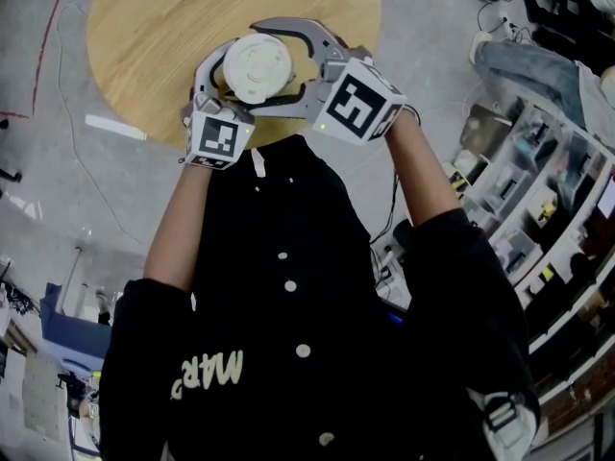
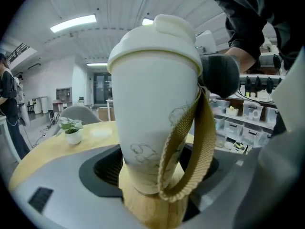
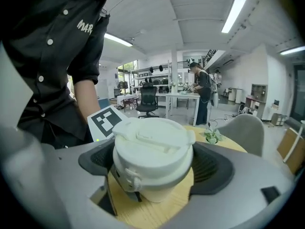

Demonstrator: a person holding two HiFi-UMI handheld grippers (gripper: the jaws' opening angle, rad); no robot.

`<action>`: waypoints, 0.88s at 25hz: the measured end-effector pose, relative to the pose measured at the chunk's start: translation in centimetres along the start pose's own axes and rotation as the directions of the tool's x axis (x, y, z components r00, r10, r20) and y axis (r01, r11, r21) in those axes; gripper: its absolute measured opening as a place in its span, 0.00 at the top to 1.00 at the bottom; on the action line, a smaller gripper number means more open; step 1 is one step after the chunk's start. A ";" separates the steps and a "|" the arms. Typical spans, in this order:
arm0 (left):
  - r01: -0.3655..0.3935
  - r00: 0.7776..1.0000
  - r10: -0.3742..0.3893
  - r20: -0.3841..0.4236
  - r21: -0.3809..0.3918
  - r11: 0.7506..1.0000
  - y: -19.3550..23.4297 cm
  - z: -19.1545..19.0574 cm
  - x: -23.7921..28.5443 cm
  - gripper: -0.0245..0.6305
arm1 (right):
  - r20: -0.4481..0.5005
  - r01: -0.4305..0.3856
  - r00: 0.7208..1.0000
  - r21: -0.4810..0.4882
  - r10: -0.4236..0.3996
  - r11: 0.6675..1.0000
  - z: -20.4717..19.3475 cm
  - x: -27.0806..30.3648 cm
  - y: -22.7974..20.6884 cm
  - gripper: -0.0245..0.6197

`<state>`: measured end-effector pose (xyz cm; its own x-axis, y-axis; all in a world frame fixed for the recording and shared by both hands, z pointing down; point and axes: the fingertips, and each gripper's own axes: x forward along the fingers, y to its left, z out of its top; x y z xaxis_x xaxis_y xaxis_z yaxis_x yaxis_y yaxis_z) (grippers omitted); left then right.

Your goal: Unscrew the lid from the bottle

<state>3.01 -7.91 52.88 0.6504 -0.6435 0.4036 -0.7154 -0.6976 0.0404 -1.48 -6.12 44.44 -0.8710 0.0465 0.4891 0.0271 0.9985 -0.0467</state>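
Note:
A white bottle with a tan strap loop stands upright over the round wooden table. Its white lid faces up in the head view. My left gripper is shut on the bottle's lower body, which fills the left gripper view between the jaws of that gripper. My right gripper reaches in from the right, one jaw on each side of the lid. In the right gripper view the lid sits between the dark pads and seems pressed by both.
A small potted plant stands on the table's far part. Shelves with bins line the right side. A grey chair is beyond the table, and a person stands at desks further back.

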 end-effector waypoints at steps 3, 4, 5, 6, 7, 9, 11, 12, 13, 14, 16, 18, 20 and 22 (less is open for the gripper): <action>-0.001 1.000 0.001 -0.001 0.000 1.000 0.0 0.1 -0.1 0.41 | 0.044 0.074 0.996 0.072 -0.078 0.995 0.5 0.3 0.0 0.17; -0.002 1.000 0.002 -0.002 0.000 1.000 0.0 0.1 -0.1 0.41 | 0.054 0.109 0.992 0.098 -0.115 0.989 0.7 0.4 -0.1 0.17; -0.002 1.000 0.002 -0.003 0.001 1.000 0.0 0.1 -0.2 0.41 | 0.059 0.148 0.986 0.119 -0.156 0.982 0.8 0.4 -0.3 0.17; -0.002 1.000 0.002 -0.006 0.003 1.000 0.1 0.0 -0.2 0.41 | 0.061 0.189 0.978 0.136 -0.198 0.973 0.9 0.5 -0.5 0.17; -0.002 1.000 0.002 -0.007 0.004 1.000 0.2 -0.1 -0.2 0.41 | 0.061 0.230 0.969 0.149 -0.241 0.962 0.9 0.7 -0.7 0.17; -0.003 1.000 0.003 -0.005 0.004 1.000 0.3 -0.1 -0.6 0.41 | 0.063 0.310 0.944 0.173 -0.325 0.935 1.2 0.8 -1.0 0.17; -0.004 1.000 0.004 -0.003 0.003 1.000 0.3 0.1 -0.9 0.41 | 0.071 0.377 0.916 0.182 -0.395 0.908 1.5 0.7 -1.3 0.20; -0.004 1.000 0.004 -0.001 0.002 1.000 0.3 0.2 -0.9 0.41 | 0.080 0.398 0.906 0.179 -0.416 0.900 1.6 0.6 -1.5 0.21; -0.004 1.000 0.004 -0.001 0.001 1.000 0.4 0.2 -0.8 0.41 | 0.090 0.409 0.899 0.175 -0.428 0.896 1.6 0.6 -1.7 0.21; -0.004 1.000 0.004 0.000 0.000 1.000 0.4 0.1 -0.8 0.41 | 0.099 0.414 0.896 0.173 -0.434 0.894 1.6 0.7 -1.8 0.21; -0.002 1.000 0.002 -0.001 0.002 1.000 0.3 0.0 -0.6 0.41 | 0.114 0.409 0.896 0.167 -0.430 0.897 1.5 0.6 -1.8 0.21; -0.002 1.000 0.002 -0.001 0.003 1.000 0.0 0.1 -0.5 0.41 | 0.118 0.394 0.904 0.144 -0.411 0.908 1.6 0.2 -1.5 0.21; -0.003 1.000 0.003 0.001 0.003 1.000 0.0 0.2 -0.6 0.41 | 0.137 0.374 0.911 0.123 -0.389 0.919 2.7 -0.3 -1.2 0.21; -0.002 1.000 0.002 0.003 0.003 1.000 0.1 0.3 -0.7 0.41 | 0.157 0.356 0.914 0.131 -0.374 0.925 4.0 -0.8 -1.0 0.21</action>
<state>2.54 -7.61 52.31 0.6499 -0.6454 0.4013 -0.7156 -0.6975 0.0371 -2.77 -7.31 40.56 -0.8831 -0.3353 0.3281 -0.3494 0.9368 0.0167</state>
